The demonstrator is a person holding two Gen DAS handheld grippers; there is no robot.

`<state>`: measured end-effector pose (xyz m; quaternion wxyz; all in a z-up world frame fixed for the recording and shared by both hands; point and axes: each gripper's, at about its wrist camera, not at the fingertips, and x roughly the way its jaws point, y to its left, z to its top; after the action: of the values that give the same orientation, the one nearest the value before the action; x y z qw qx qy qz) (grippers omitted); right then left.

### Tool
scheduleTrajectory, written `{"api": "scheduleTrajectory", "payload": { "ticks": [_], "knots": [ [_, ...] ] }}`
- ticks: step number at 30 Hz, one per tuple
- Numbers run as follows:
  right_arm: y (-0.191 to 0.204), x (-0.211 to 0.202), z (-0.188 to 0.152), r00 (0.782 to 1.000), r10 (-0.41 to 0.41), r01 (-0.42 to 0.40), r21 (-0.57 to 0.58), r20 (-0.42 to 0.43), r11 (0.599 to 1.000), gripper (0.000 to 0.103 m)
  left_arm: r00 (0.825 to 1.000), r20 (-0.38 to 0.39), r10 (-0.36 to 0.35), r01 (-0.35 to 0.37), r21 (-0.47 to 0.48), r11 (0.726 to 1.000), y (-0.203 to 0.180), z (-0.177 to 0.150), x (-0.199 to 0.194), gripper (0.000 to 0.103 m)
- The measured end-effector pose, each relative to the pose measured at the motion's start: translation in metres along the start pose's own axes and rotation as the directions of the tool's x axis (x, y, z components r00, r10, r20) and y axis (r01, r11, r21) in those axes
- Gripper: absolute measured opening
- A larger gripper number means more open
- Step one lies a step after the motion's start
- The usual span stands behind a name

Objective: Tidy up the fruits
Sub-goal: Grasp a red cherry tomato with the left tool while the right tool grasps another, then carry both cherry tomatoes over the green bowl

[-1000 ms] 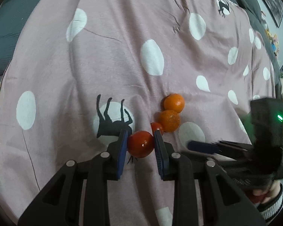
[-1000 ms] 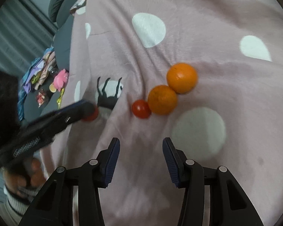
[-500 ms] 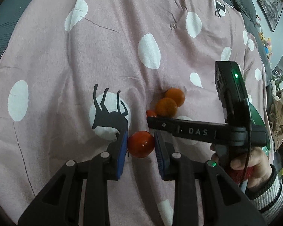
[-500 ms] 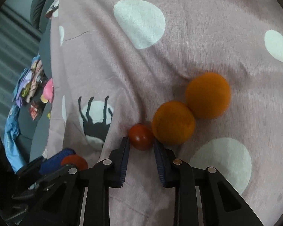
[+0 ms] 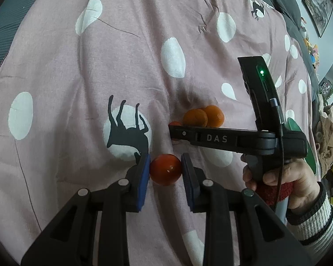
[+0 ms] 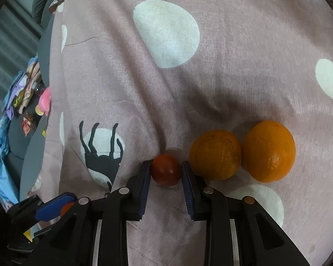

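Note:
My left gripper (image 5: 165,173) is shut on a red tomato (image 5: 165,172) and holds it over the pink spotted bedspread (image 5: 126,66). My right gripper (image 6: 165,173) has its pads against both sides of a second, smaller red tomato (image 6: 165,169) that rests on the bedspread (image 6: 233,44). Two oranges (image 6: 215,154) (image 6: 269,151) lie touching each other just right of that tomato. In the left wrist view the right gripper's finger (image 5: 211,136) hides most of the small tomato (image 5: 175,124), with the oranges (image 5: 195,118) (image 5: 215,115) behind it.
A black deer print on a white spot (image 5: 126,133) lies left of the fruit. Toys and clutter (image 6: 28,93) sit beyond the bedspread's left edge. A green object (image 5: 299,137) shows behind the right hand. Framed pictures (image 5: 317,4) hang at far right.
My right gripper moved forward and down to the small tomato and narrowed its jaws around it. My left gripper kept hold of its tomato and drew back a little.

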<state>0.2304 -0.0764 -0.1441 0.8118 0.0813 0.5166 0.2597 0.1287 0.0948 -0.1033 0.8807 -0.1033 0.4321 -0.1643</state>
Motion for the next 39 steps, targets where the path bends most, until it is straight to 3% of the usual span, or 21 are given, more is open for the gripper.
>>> {"api": "scheduleTrajectory", "payload": {
  "ticks": [10,19,25,39],
  "knots": [
    [0.006,-0.032,-0.017,0.999,0.016,-0.016,0.006,0.033,1.0,0.029,1.0,0.005,0.007,-0.007,0.024,1.0,-0.014,-0.004,-0.013,0.029],
    [0.007,-0.094,-0.068,0.995,0.023,-0.021,-0.018,0.092,1.0,0.029,0.999,-0.004,0.038,-0.038,0.067,0.997,-0.043,-0.018,-0.025,0.029],
    [0.008,-0.127,-0.104,0.99,-0.013,0.017,-0.024,0.14,1.0,0.029,0.999,-0.004,0.039,-0.039,0.094,0.995,-0.064,-0.031,-0.035,0.029],
    [0.005,-0.186,-0.152,0.966,-0.028,0.027,0.006,0.255,1.0,0.029,1.0,0.002,0.004,-0.005,0.155,0.988,-0.111,-0.047,-0.061,0.029]
  ]
}}
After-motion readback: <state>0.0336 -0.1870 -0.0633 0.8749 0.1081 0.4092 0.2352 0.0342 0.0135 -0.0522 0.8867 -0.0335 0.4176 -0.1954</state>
